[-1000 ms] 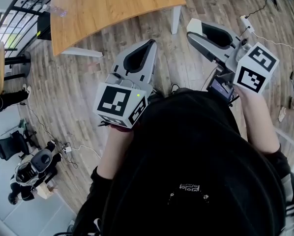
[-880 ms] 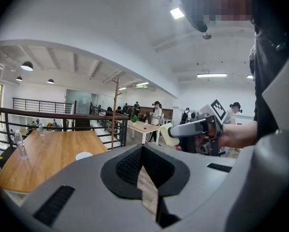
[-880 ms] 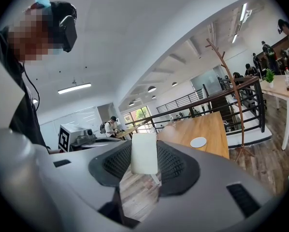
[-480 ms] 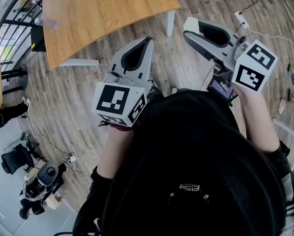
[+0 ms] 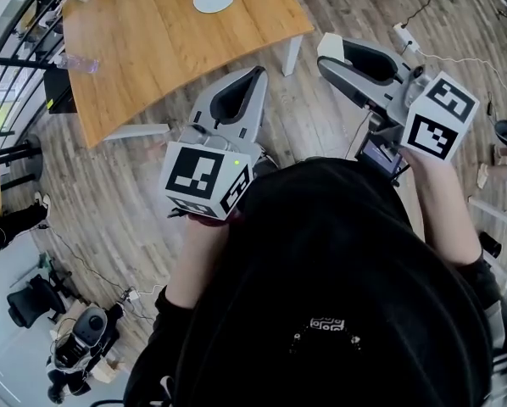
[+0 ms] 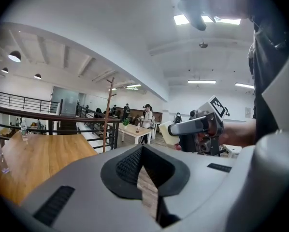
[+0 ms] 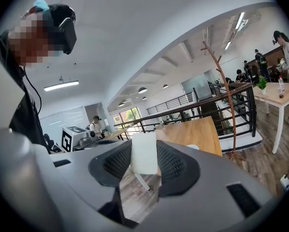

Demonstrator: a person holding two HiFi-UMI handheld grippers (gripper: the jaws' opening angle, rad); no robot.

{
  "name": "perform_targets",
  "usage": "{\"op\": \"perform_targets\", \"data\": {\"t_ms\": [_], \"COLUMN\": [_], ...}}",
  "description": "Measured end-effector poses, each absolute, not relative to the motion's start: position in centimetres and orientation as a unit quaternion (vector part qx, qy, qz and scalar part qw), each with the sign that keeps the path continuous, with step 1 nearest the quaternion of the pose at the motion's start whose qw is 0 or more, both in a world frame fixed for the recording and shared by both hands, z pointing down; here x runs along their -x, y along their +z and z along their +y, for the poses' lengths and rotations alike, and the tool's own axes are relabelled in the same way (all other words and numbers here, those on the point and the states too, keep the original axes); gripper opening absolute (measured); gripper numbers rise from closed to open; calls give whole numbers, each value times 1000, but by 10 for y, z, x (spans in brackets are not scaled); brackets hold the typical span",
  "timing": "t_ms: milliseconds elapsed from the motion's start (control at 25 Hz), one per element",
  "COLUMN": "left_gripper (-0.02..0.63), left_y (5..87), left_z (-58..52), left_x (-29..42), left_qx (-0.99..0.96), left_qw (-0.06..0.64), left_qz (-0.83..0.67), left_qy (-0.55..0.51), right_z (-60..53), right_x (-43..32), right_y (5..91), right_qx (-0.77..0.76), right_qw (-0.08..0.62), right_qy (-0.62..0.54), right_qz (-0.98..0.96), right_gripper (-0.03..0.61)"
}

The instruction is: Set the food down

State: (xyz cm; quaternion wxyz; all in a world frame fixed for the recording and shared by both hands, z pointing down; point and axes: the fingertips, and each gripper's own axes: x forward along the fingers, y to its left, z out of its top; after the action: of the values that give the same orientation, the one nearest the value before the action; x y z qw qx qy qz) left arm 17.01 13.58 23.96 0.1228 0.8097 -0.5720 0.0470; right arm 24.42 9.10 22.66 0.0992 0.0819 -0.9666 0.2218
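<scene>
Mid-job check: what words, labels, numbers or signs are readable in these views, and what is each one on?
No readable words or numbers in any view.
left marker cube: black-and-white square patterns, no letters.
right marker cube: the same kind of patterns, no letters.
Small pale mark on the person's black top: too small to read.
white block between the jaws of the right gripper: no print visible.
</scene>
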Motion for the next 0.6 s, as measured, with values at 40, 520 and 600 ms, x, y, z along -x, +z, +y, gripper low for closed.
{"op": "perform_targets", "data": {"t_ms": [40,520,600], "left_gripper": [-2,-2,-2], "left_y": [240,238,240], "left_z": [134,125,125], "left_x": [-164,-90,-77], "left_qx": [-811,-820,-820], "left_qw": [124,123,123], "left_qz": [-571,-557,-558], "left_qy": [46,31,30], "right_z": [89,84,85], "right_x": [-239,-164,-151], "right_y": [226,220,221], "right_qx": [-84,-97,-96], "right_qw": [101,111,111], "right_qy": [220,209,208], "right_qz": [-967,-967,-967], "right_gripper": [172,172,172]}}
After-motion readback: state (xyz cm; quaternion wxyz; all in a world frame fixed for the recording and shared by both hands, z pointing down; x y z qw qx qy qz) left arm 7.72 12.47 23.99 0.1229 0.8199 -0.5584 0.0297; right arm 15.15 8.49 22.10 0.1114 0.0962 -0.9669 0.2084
